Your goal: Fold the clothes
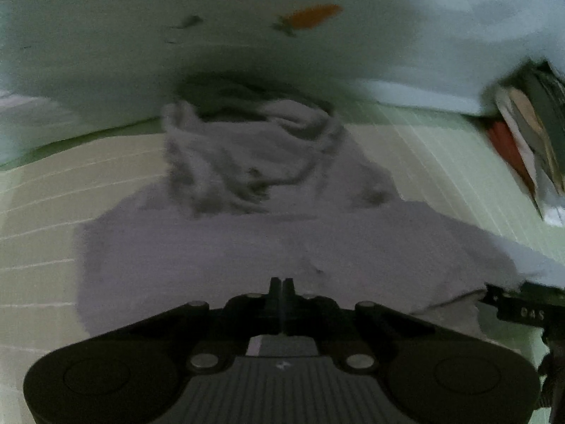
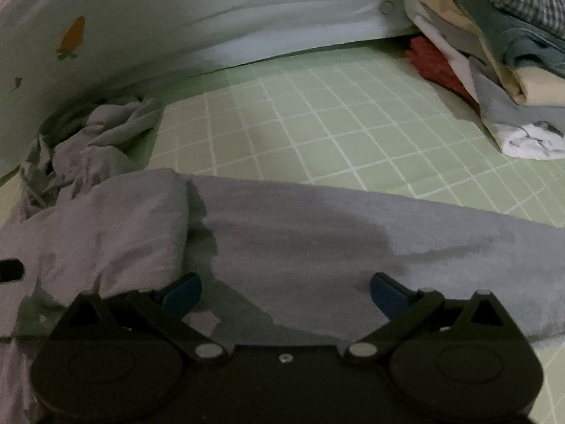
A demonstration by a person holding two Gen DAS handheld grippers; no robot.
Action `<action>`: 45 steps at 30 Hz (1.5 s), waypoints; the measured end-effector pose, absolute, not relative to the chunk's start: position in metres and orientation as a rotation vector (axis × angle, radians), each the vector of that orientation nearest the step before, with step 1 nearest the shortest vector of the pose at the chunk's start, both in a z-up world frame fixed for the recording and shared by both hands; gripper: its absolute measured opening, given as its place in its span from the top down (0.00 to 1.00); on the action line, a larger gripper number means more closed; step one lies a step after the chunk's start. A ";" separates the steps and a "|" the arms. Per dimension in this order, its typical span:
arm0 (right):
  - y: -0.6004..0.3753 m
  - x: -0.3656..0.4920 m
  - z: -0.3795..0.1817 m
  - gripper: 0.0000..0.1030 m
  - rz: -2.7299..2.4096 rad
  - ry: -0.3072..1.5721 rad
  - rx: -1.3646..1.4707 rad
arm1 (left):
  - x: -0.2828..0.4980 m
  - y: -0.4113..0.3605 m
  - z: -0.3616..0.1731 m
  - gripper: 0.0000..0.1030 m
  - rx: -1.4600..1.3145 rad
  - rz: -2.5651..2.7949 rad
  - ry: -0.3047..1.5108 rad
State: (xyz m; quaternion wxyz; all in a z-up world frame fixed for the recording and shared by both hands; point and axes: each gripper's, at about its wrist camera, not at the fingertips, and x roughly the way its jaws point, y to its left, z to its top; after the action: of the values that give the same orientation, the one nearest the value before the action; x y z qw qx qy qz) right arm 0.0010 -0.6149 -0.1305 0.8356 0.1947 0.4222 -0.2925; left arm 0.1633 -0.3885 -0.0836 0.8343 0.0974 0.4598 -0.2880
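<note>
My left gripper [image 1: 282,284] is pressed closed, fingers together, above the grey garment [image 1: 219,247]. My right gripper [image 2: 285,291] is spread wide over the same garment, which lies on the green checked sheet [image 2: 335,134]. Beyond, folded clothes [image 2: 494,70] are stacked.

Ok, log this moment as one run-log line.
task: fold clothes | left hand-held gripper: shut, over grey garment | right hand-held gripper: open, over the same garment | folded clothes stack: on green grid sheet
</note>
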 end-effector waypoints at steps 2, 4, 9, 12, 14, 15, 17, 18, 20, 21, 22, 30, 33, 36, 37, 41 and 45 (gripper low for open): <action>-0.612 0.001 -0.129 0.00 -0.616 0.894 0.409 | 0.169 -0.384 -0.085 0.99 0.169 -0.598 0.993; -0.610 0.000 -0.129 0.00 -0.620 0.894 0.411 | 0.174 -0.380 -0.086 0.85 0.135 -0.587 1.012; -0.607 -0.005 -0.127 0.00 -0.643 0.891 0.411 | 0.173 -0.398 -0.091 0.32 0.135 -0.627 1.021; -0.609 -0.009 -0.128 0.00 -0.665 0.894 0.420 | 0.172 -0.410 -0.097 0.32 0.129 -0.670 1.041; -0.612 -0.012 -0.130 0.00 -0.681 0.898 0.429 | 0.173 -0.418 -0.102 0.34 0.126 -0.691 1.062; -0.613 -0.012 -0.131 0.00 -0.689 0.901 0.433 | 0.173 -0.421 -0.106 0.36 0.124 -0.698 1.075; -0.616 -0.013 -0.133 0.00 -0.696 0.907 0.438 | 0.174 -0.425 -0.110 0.55 0.121 -0.709 1.088; -0.617 -0.012 -0.134 0.00 -0.697 0.912 0.436 | 0.173 -0.427 -0.112 0.61 0.119 -0.717 1.093; -0.617 -0.010 -0.135 0.00 -0.691 0.921 0.426 | 0.173 -0.430 -0.116 0.87 0.124 -0.728 1.097; -0.616 -0.009 -0.135 0.00 -0.686 0.924 0.421 | 0.173 -0.431 -0.116 0.90 0.129 -0.732 1.094; -0.615 -0.008 -0.135 0.00 -0.681 0.927 0.416 | 0.173 -0.430 -0.117 0.97 0.132 -0.740 1.090; -0.608 0.000 -0.137 0.00 -0.641 0.952 0.374 | 0.170 -0.392 -0.086 0.98 0.155 -0.697 0.963; -0.605 0.002 -0.138 0.00 -0.627 0.960 0.360 | 0.170 -0.362 -0.071 0.98 0.173 -0.624 0.914; -0.601 0.005 -0.138 0.00 -0.620 0.966 0.345 | 0.177 -0.328 -0.067 0.98 0.141 -0.514 0.924; -0.600 0.005 -0.137 0.00 -0.618 0.966 0.339 | 0.180 -0.315 -0.069 0.97 0.129 -0.469 0.936; -0.597 0.006 -0.135 0.00 -0.617 0.967 0.322 | 0.192 -0.267 -0.086 0.97 -0.004 -0.340 1.038; -0.593 0.006 -0.133 0.00 -0.623 0.973 0.306 | 0.194 -0.254 -0.104 0.92 -0.045 -0.283 1.087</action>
State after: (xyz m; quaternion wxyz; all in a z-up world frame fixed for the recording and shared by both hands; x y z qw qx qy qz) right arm 0.0057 -0.5931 -0.1325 0.8266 0.1443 0.4581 -0.2933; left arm 0.1945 -0.2542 -0.1039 0.8461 -0.0216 0.5154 -0.1342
